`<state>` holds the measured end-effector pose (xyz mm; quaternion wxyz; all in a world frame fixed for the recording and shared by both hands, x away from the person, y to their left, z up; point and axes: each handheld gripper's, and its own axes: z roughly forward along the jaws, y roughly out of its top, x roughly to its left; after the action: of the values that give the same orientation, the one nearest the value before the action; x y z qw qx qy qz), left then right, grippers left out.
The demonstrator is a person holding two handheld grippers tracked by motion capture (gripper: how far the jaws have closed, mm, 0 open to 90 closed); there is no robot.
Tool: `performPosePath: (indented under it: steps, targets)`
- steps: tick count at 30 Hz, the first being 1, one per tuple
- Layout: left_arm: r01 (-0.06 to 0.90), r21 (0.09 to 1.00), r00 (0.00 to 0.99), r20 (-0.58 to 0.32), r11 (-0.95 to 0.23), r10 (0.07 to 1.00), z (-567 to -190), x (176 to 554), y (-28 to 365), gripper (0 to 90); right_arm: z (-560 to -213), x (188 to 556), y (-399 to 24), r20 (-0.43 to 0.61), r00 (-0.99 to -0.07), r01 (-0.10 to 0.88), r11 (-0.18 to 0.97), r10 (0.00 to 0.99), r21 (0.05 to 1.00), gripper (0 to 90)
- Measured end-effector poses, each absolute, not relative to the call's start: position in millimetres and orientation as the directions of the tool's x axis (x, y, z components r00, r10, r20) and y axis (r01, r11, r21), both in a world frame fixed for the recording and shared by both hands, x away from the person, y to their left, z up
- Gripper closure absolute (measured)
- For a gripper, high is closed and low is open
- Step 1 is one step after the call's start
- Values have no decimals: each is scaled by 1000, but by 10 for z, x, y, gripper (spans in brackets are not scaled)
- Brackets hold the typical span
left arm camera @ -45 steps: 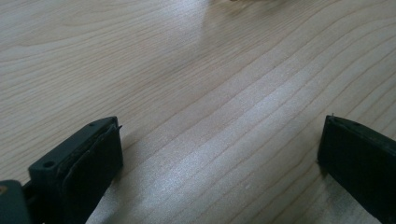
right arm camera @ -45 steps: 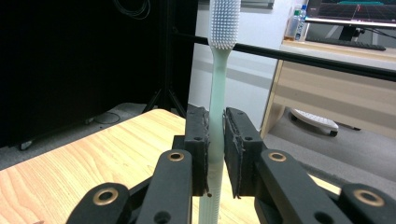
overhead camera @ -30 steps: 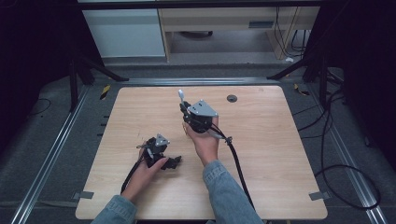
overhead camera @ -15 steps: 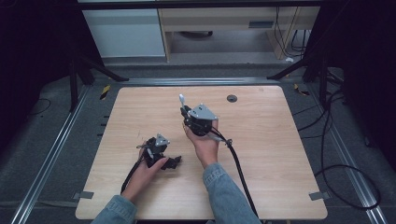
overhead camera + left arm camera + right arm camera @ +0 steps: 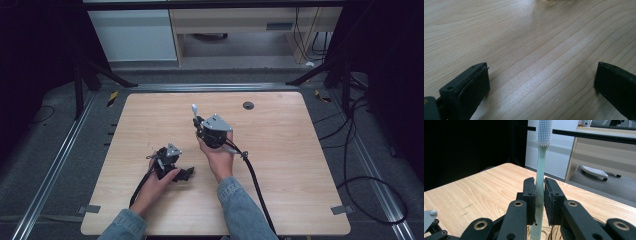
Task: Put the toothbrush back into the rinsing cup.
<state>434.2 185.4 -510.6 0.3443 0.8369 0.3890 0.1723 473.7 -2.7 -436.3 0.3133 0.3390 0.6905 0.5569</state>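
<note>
Right gripper view gives me what I need: my right tongs (image 5: 539,202) are clamped on the lower handle of a pale toothbrush (image 5: 540,177), which stands upright along the jaws, bristle head on top. From the high view, that hand sits mid-bench (image 5: 150,120) with the toothbrush (image 5: 194,111) pointing toward the far edge, bare wood all around. My left tongs (image 5: 541,87) rest near the front-left, spread apart with nothing between them, well clear. I judge the right hand free to swing any way.
</note>
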Motion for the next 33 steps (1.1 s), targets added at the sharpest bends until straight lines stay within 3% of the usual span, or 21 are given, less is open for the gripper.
performPosePath:
  steps: [33]
  targets:
    - [532, 710, 639, 21, -461, 769, -5105, 4343, 1854, 0, -4471, 4701, -31, -54, -575, 111, 143, 816, 984, 799]
